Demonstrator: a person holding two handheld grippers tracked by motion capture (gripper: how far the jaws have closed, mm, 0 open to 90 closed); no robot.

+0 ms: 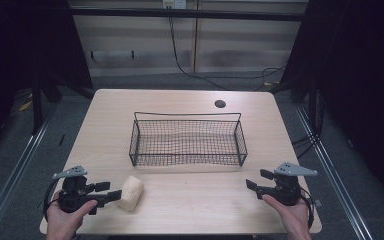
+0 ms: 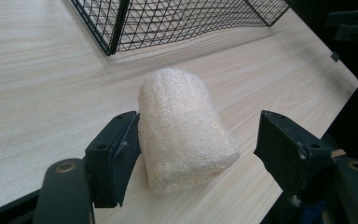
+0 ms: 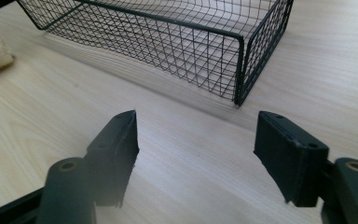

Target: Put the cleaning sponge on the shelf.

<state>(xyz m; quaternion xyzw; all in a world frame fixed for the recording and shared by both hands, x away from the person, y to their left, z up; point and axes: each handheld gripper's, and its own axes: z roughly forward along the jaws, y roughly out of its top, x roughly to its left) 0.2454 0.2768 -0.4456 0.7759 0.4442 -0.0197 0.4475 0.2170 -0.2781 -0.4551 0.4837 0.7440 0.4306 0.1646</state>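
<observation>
Near the bench's (image 1: 190, 200) front-left corner, the loofah sponge (image 2: 182, 130), seemingly light, springy and rough, lies between the left gripper's (image 2: 200, 144) wide-open fingers, best squeezed mid-length, while the right gripper (image 3: 196, 149) gapes empty.

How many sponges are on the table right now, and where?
1. The loofah sponge lies on the table in front of the wire basket, near its left corner, between the open jaws of the left gripper. The basket looks empty.
</observation>
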